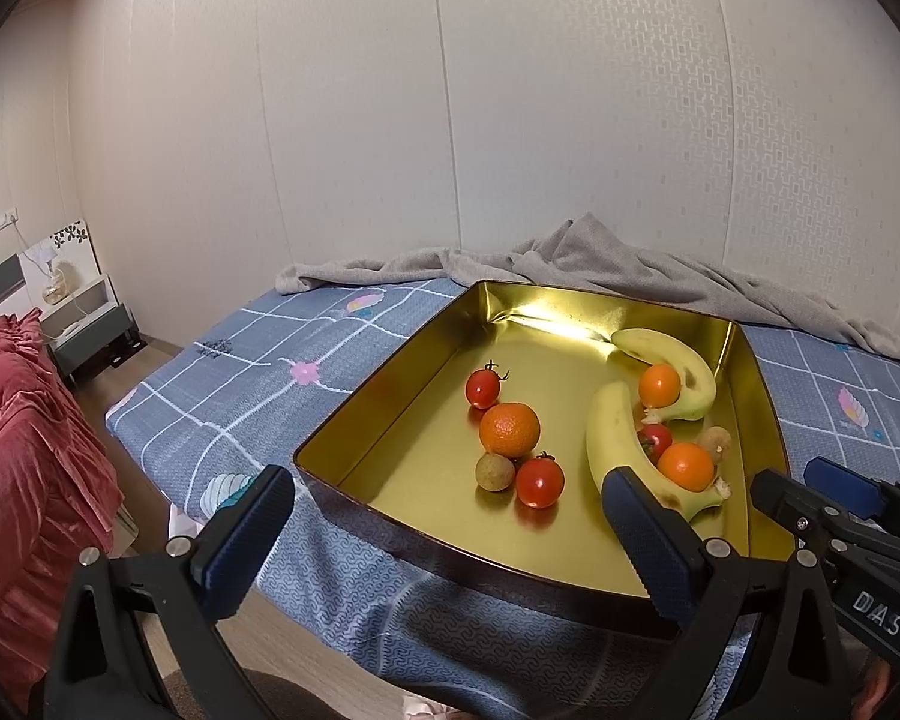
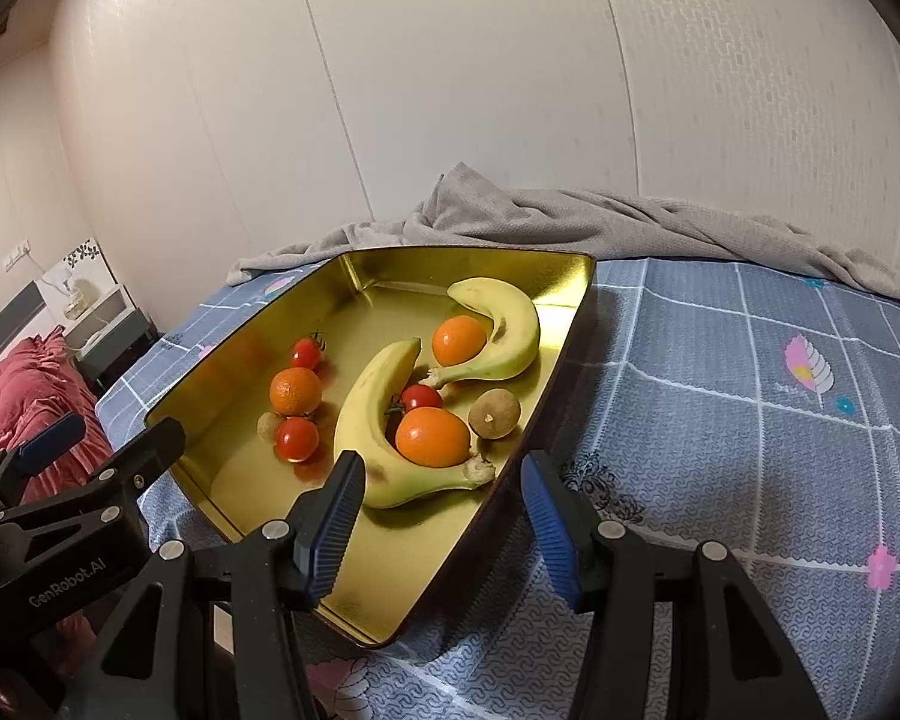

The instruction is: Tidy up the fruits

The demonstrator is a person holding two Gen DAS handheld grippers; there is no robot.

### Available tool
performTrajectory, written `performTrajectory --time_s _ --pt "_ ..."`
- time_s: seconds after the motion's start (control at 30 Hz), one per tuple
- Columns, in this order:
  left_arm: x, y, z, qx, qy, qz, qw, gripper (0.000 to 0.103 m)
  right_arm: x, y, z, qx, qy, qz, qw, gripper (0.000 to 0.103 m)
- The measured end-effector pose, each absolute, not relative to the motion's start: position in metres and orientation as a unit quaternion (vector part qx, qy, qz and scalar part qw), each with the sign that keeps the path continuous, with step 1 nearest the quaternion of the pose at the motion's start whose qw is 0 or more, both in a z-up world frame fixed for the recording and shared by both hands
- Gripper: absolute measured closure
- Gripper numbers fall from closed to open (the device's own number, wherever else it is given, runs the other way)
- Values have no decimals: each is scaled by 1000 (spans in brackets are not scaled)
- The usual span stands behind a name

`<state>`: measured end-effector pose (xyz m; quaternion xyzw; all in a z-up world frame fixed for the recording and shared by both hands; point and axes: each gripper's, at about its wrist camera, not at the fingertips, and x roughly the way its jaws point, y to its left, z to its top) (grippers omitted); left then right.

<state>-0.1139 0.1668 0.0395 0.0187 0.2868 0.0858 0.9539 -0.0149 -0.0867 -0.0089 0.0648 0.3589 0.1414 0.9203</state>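
A gold tray [image 1: 390, 369] [image 2: 240, 348] lies on the blue checked sheet [image 2: 720, 420]. It holds two bananas [image 2: 360, 420] [image 2: 510, 324], three oranges, three tomatoes and two longans. One orange [image 1: 509, 429], two tomatoes [image 1: 482, 387] and a longan [image 1: 494, 471] lie mid-tray. The rest lie by the bananas [image 1: 612, 438] at the right. My left gripper [image 1: 450, 516] stands open over the tray's near edge, holding nothing. My right gripper [image 2: 441, 516] is open with the tray's near right wall between its fingers, pads apart from it.
A crumpled grey blanket [image 1: 570, 258] [image 2: 510, 210] lies along the wall behind the tray. A red quilt [image 1: 24, 420] and a nightstand [image 1: 84, 318] stand to the left beyond the bed's edge. Bare sheet stretches right of the tray.
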Motion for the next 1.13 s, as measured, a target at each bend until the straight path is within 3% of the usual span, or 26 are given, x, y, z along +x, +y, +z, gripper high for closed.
performTrajectory --time_s 1.13 --pt "-116 162 39 29 284 89 954 0 -15 -91 -10 73 360 137 920 48"
